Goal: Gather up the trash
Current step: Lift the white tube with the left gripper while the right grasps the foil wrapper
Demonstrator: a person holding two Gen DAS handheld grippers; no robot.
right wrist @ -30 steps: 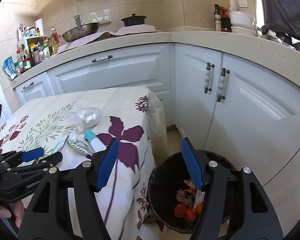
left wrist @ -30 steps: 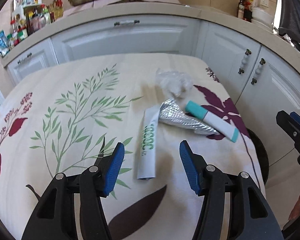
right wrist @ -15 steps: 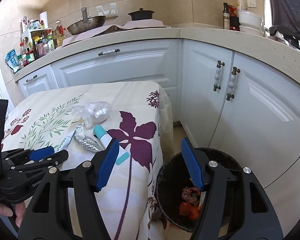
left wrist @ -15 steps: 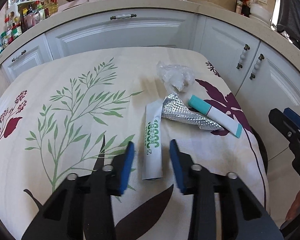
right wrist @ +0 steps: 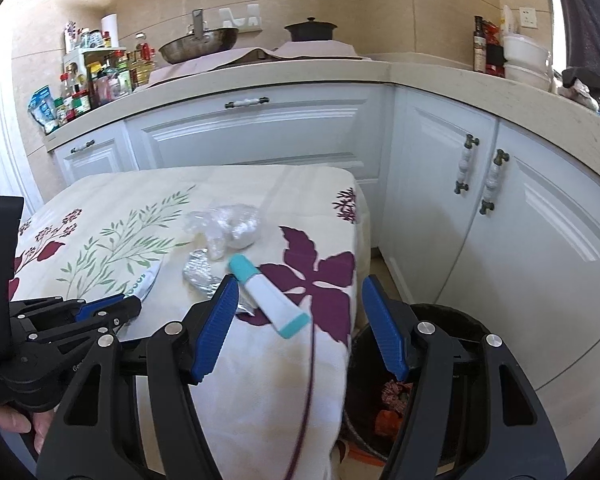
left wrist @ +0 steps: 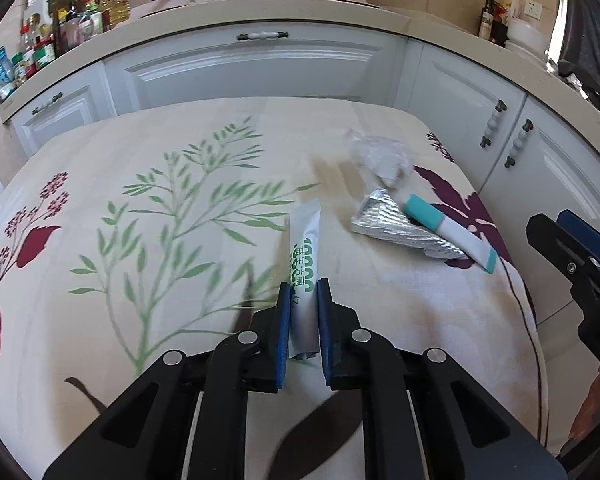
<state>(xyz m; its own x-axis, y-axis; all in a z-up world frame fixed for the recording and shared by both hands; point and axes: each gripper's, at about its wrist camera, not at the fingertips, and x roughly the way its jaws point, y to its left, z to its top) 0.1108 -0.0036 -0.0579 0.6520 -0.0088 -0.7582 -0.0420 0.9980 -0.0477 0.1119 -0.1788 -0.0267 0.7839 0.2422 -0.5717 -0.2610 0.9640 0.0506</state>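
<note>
A small table covered in a cream floral tablecloth [left wrist: 148, 168] stands in a kitchen corner, with white cabinets [right wrist: 260, 136] behind it and to its right. Four pieces of trash lie on the cloth. The left gripper [left wrist: 304, 300] is closing on the nearest one, a slim white sachet with green print [left wrist: 305, 248]; the sachet's near end sits between the blue pads, which look to be touching or nearly touching it. The sachet lies flat on the cloth, its far end pointing away from the camera.

To grip well, the jaws should finish closing squarely across the sachet's width and catch only the packet — not a fold of cloth beneath it. A thin, flat packet is likely to slip, so a short straight lift seems wise before any swing.

To the right of the sachet lie a crumpled silver foil wrapper [left wrist: 396, 228] and, touching it, a white tube with a teal cap [right wrist: 266, 294]. Behind them sits a wad of clear plastic [right wrist: 230, 224].

The right gripper [right wrist: 296, 320] hangs near the table's right edge, jaws spread and holding nothing. Just below that edge, on the floor, stands a black bin [right wrist: 452, 320] with scraps already inside. The route from sachet to bin crosses the foil and tube, so the load should pass above them; the cabinet doors stand close behind the bin.
</note>
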